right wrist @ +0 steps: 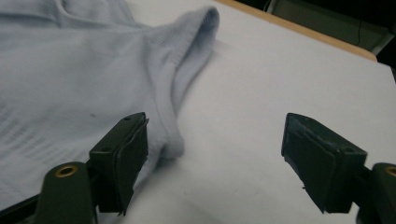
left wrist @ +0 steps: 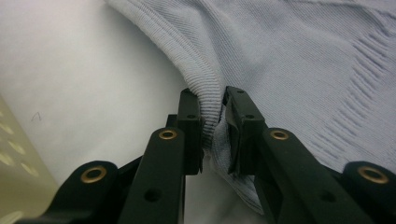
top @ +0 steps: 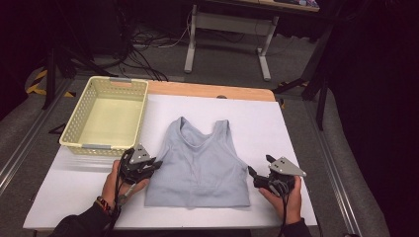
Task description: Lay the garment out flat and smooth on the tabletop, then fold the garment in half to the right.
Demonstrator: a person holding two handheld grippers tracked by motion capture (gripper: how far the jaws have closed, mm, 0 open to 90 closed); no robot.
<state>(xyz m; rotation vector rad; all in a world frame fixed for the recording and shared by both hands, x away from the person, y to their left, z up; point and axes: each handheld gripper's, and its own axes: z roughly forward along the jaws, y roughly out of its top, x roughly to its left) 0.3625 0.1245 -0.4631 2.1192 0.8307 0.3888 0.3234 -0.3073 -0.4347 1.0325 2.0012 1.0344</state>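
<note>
Where left gripper [left wrist: 214, 122] pinches top [left wrist: 289, 51] hem, basket [top: 106, 114] beyond

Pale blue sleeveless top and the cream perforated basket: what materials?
Pale blue sleeveless top: looks like soft ribbed knit fabric, matte; fine ribs and a thicker banded edge show where the left gripper pinches it. Cream perforated basket: probably moulded plastic, slight sheen, regular punched holes.

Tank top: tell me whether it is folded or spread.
Spread. The light blue tank top lies flat on the white table, straps up, hem straight; the left gripper pinches its side edge.
</note>
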